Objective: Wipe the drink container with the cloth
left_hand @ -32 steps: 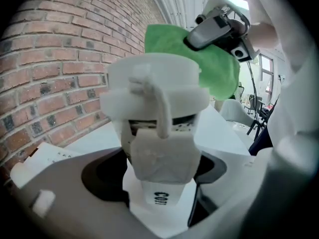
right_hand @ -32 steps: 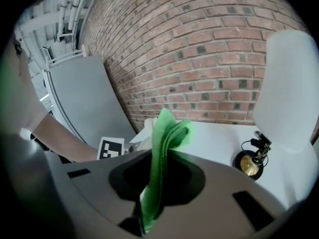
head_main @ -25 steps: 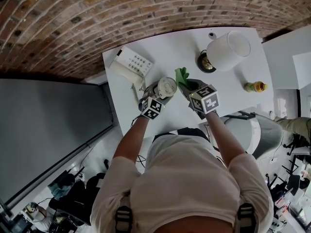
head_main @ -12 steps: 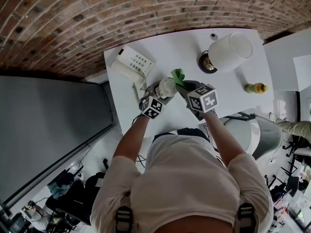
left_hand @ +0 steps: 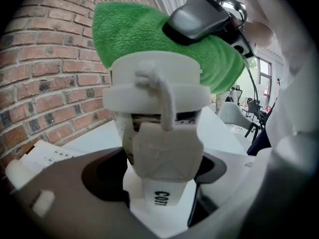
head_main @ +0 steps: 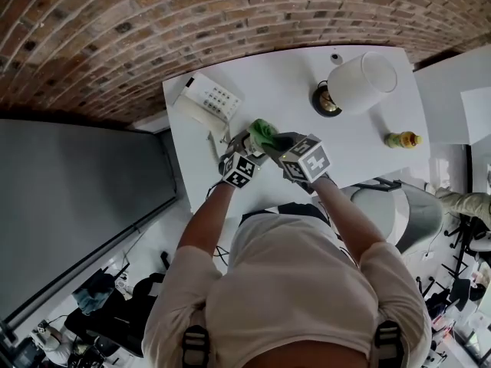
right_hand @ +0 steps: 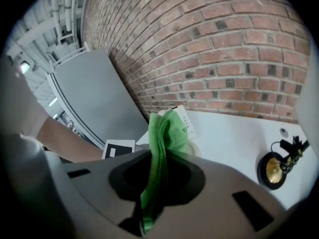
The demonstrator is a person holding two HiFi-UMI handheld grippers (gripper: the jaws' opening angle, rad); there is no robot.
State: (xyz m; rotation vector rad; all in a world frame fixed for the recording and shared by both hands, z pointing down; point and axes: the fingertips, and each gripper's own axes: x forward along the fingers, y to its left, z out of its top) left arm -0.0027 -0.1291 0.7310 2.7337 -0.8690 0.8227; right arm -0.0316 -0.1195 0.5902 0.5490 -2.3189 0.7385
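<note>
Well, the wiping looks like it is going on right now. The left gripper [head_main: 247, 150] has its tongs wide around the drink cup [left_hand: 157, 86] and squeezes it on both sides, so the cup is held. The right gripper [head_main: 285, 146] has its tongs shut tight on the green cloth [head_main: 263, 131], and the cloth lies over the lid of the cup. So I think the top is getting its rub. The sides lower down have no cloth on them, and I guess they are left to do.

The cup is over the left part of the white table [head_main: 291, 90], near the front edge by the person. A white box with buttons [head_main: 211, 98] sits just behind it. To the right there is open table up to the lamp [head_main: 360, 79], so that side has the most room.
</note>
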